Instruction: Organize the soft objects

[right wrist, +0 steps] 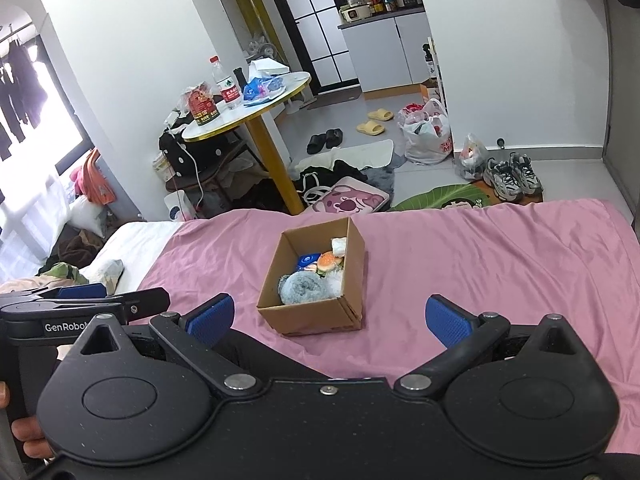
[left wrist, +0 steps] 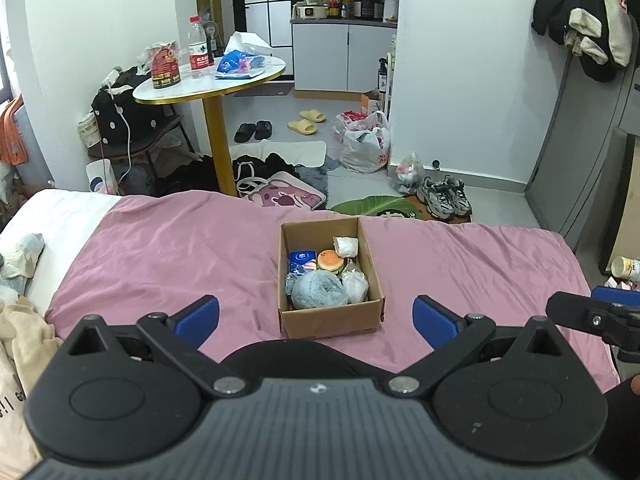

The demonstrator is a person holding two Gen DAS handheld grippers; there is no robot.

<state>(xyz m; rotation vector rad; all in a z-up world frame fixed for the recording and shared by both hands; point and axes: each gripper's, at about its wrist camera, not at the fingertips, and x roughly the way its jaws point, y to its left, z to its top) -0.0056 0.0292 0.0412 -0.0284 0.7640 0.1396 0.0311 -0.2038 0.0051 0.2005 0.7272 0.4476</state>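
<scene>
While both grippers hang over the near end of the bed, nothing is in either of them. The left gripper [left wrist: 316,320] has its blue pads [left wrist: 434,320] spread wide apart, and the right gripper [right wrist: 330,320] is just the same, jaws gaping with only pink sheet [right wrist: 480,264] between them.

The cardboard box [left wrist: 332,322] sits on the sheet at about 12 o'clock from both grippers, slightly ahead of the fingertips and not touching them. All the soft stuff is already inside it: a fluffy grey-blue ball [left wrist: 318,290] in the near half, a little plush burger [left wrist: 330,262] in the middle, a blue tissue pack [left wrist: 302,261] at roughly 9 o'clock from the burger against the left wall, a white rolled thing [left wrist: 347,246] toward the far wall, and a clear-wrapped white bundle [left wrist: 355,286] at the ball's 3 o'clock.

From the right wrist cam you can see the left gripper poking in at 9 o'clock, so the two are side by side.

Past the bed's far edge, around 11 o'clock, there's a round white table [left wrist: 208,84] on a gold leg with a water bottle [left wrist: 198,48] on it. Sneakers [left wrist: 444,196] are on the floor at about 1 o'clock.
</scene>
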